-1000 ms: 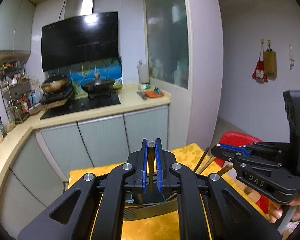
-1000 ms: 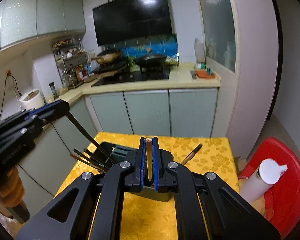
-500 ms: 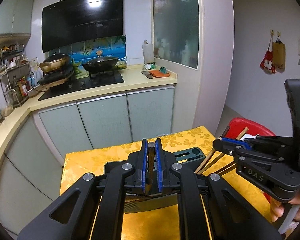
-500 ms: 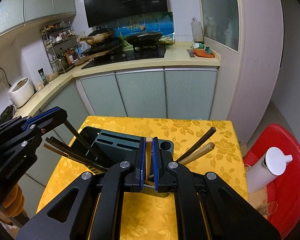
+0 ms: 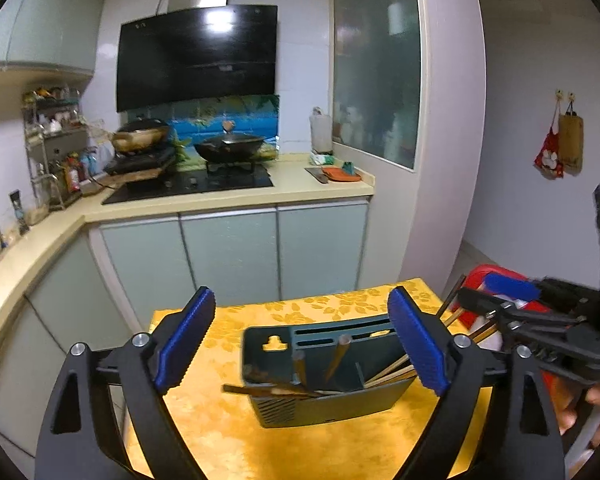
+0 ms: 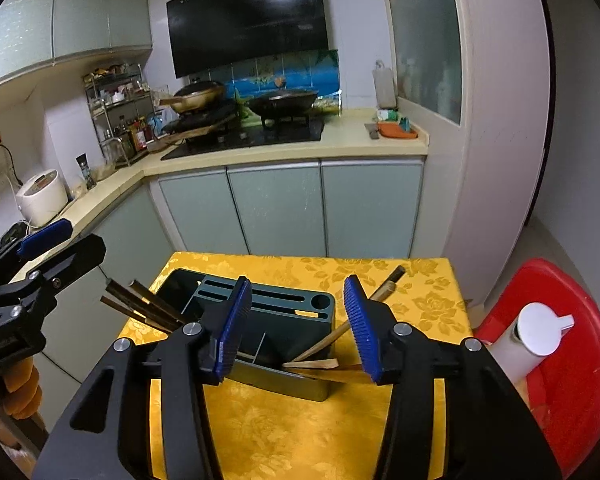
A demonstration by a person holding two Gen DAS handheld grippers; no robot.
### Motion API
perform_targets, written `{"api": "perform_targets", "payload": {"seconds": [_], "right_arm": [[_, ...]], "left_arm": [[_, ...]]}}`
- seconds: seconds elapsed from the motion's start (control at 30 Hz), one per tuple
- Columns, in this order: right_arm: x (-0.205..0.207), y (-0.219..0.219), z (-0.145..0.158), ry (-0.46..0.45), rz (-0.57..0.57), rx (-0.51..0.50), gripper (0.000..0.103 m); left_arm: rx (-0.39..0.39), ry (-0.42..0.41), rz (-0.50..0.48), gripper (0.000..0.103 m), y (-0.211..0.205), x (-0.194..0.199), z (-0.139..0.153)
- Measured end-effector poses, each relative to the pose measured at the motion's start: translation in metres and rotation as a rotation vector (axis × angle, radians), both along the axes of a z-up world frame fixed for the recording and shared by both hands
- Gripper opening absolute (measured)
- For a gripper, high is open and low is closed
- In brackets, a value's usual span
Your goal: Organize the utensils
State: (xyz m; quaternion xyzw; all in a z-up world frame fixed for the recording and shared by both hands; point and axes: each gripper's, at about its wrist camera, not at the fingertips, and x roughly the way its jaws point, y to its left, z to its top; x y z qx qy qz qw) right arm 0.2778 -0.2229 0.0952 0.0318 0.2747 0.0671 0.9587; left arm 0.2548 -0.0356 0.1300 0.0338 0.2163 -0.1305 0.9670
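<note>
A dark grey-green utensil holder (image 5: 332, 396) stands on the yellow tablecloth (image 5: 228, 432); it also shows in the right wrist view (image 6: 284, 376). Dark chopsticks (image 5: 296, 388) lie in its left side, and stick out there in the right wrist view (image 6: 144, 308). Light wooden chopsticks (image 6: 340, 330) lean out of its right side. My left gripper (image 5: 300, 344) is open and empty just above the holder. My right gripper (image 6: 296, 326) is open and empty above it too.
A red plastic stool (image 6: 564, 364) with a white bottle (image 6: 536, 340) stands right of the table. Kitchen counter and cabinets (image 6: 284, 204) lie beyond the table's far edge. A wall (image 5: 540, 160) is at the right.
Both grippers were shut on bundles of chopsticks and have opened. The chopsticks have dropped into the holder. Both cameras have tilted down toward the table.
</note>
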Motion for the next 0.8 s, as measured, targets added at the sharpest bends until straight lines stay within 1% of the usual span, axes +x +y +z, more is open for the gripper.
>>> {"api": "perform_targets", "payload": {"seconds": [0.07, 0.1, 0.17, 0.2, 0.33, 0.47, 0.63, 0.73, 0.8], "right_arm": [[-0.01, -0.001, 0.001, -0.019, -0.013, -0.002, 0.054], [-0.014, -0.003, 0.001, -0.024, -0.017, 0.001, 0.056], [-0.022, -0.006, 0.0, -0.027, -0.026, 0.015, 0.062], [-0.027, -0.008, -0.001, -0.03, -0.03, 0.024, 0.063], [-0.046, -0.008, -0.008, -0.052, -0.045, 0.025, 0.073], [-0.066, -0.002, -0.018, -0.075, -0.053, 0.019, 0.084], [-0.089, 0.008, -0.037, -0.098, -0.066, -0.001, 0.09], [-0.104, 0.013, -0.046, -0.119, -0.088, -0.015, 0.096], [-0.113, 0.016, -0.051, -0.131, -0.096, -0.033, 0.096]], "left_arm": [[0.016, -0.009, 0.009, 0.087, 0.001, -0.007, -0.001], [0.022, -0.014, 0.016, 0.087, 0.001, -0.011, -0.002], [0.03, -0.025, 0.036, 0.088, 0.004, -0.02, -0.006], [0.032, -0.026, 0.045, 0.088, 0.006, -0.024, -0.008], [0.025, -0.024, 0.08, 0.09, 0.014, -0.043, -0.02], [0.045, -0.037, 0.111, 0.094, 0.019, -0.062, -0.035], [0.044, -0.03, 0.141, 0.094, 0.024, -0.089, -0.06], [0.027, -0.031, 0.165, 0.094, 0.03, -0.102, -0.068], [0.024, -0.034, 0.182, 0.095, 0.035, -0.111, -0.073]]}}
